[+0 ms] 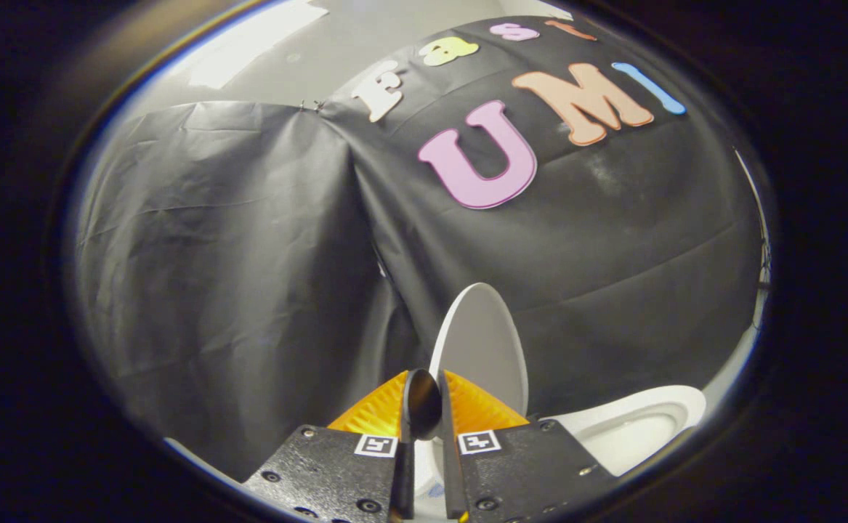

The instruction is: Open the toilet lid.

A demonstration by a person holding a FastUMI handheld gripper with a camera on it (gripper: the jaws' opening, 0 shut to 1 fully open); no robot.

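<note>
The tool [424, 396] has its two fingers drawn close together, pinching the edge of the toilet lid [485, 349] between them. The lid stands raised, nearly upright, rising just ahead of the fingertips against the booth's black cloth wall [235, 254]. Off to the right of the fingers and lower down lies the open toilet bowl [634, 428] — white, its rim curving toward the wall.

toilet lid raised, gripper at its edge

the gripper [424, 407] has its fingers closed on the near edge of the upright toilet lid [485, 349]; the open bowl [634, 428] lies right of the lid.
</note>
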